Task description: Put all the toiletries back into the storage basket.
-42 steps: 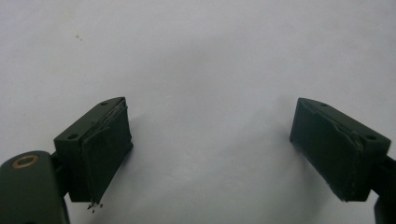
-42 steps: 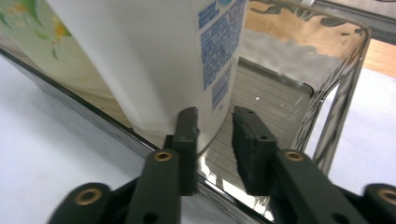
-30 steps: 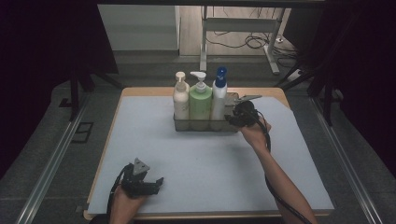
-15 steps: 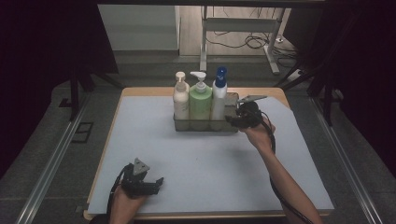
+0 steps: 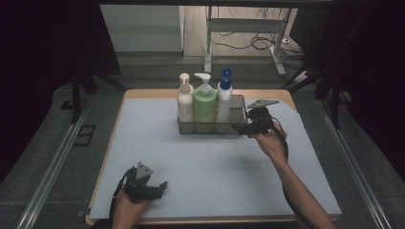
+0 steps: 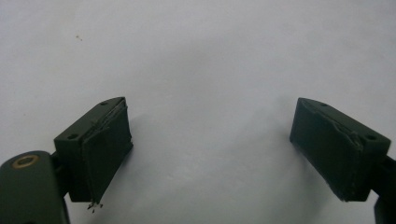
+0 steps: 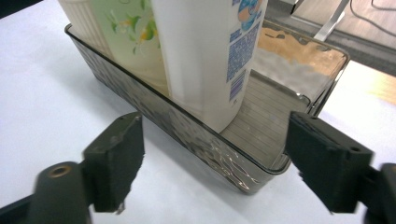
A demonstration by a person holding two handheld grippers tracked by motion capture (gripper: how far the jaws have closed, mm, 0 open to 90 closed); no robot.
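The right gripper [image 5: 240, 128] is seen right of centre, jaws just opened wide with nothing gripped, beside the clear tray [image 5: 237, 102] (three bottles inside). The left gripper [image 5: 162, 187], lower left, is held wide open over bare table.

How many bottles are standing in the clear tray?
3, in a row in the tray: cream pump bottle at left, green pump bottle in the middle, white blue-capped bottle at right. None seems hidden.
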